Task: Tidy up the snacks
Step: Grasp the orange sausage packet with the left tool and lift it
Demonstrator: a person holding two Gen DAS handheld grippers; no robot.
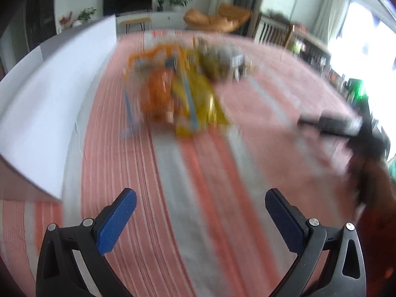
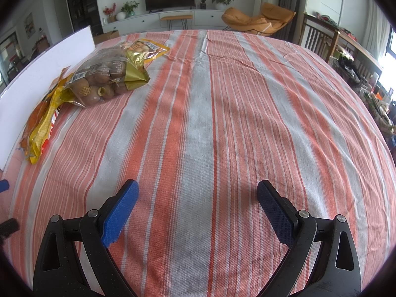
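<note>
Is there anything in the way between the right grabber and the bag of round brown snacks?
Nothing visible. The right gripper is open over the bare striped tablecloth. The clear snack bag lies ahead and to its left, at the near end of the snack pile, with only cloth between them.

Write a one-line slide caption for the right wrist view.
Open right gripper above a striped tablecloth, snack bags lying far left.
</note>
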